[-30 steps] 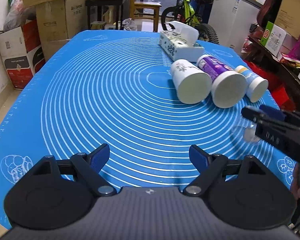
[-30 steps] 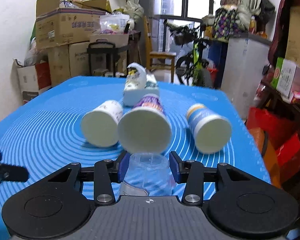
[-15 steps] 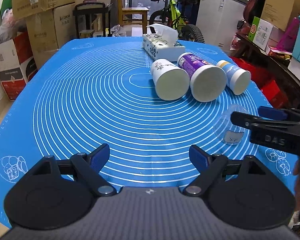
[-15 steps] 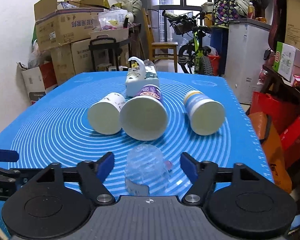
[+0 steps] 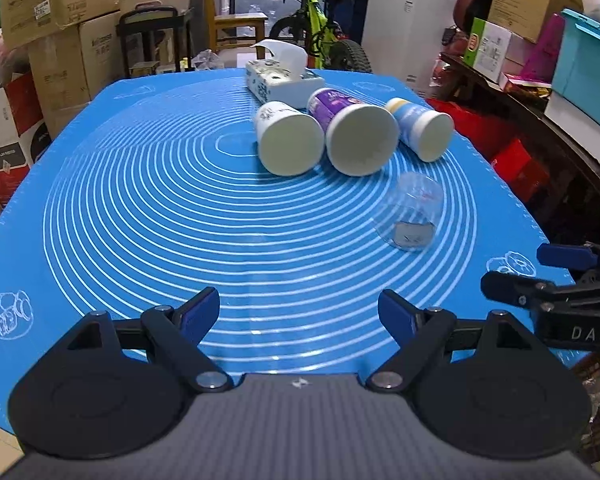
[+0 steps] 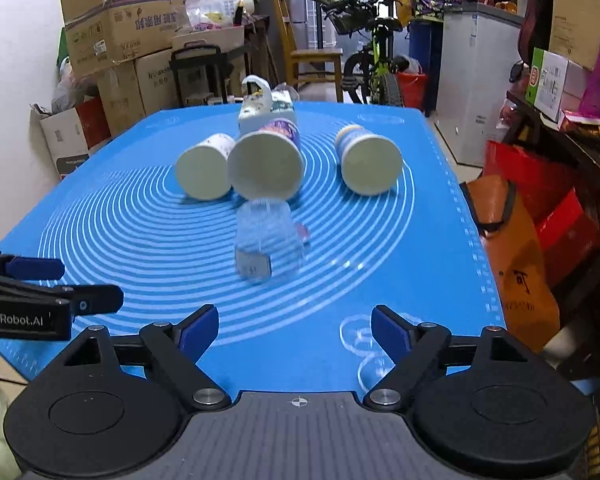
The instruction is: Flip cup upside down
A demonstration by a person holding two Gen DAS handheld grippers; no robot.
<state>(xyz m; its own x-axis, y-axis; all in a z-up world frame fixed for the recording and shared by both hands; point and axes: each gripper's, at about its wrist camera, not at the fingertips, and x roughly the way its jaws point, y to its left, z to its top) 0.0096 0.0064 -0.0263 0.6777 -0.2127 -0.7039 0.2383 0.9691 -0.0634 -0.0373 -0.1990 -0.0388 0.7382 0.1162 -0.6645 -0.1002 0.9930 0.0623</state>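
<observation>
The clear plastic cup (image 5: 412,216) stands mouth-down on the blue mat, its narrower base on top and a small grey label low on its wall. It sits just in front of the purple paper cup, free of both grippers.

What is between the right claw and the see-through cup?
Nothing: only bare blue mat lies between the open right gripper and the clear cup, in the right wrist view.

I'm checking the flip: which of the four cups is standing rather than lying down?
The clear plastic cup, standing mouth down nearest the open right gripper; the three paper cups lie on their sides.
</observation>
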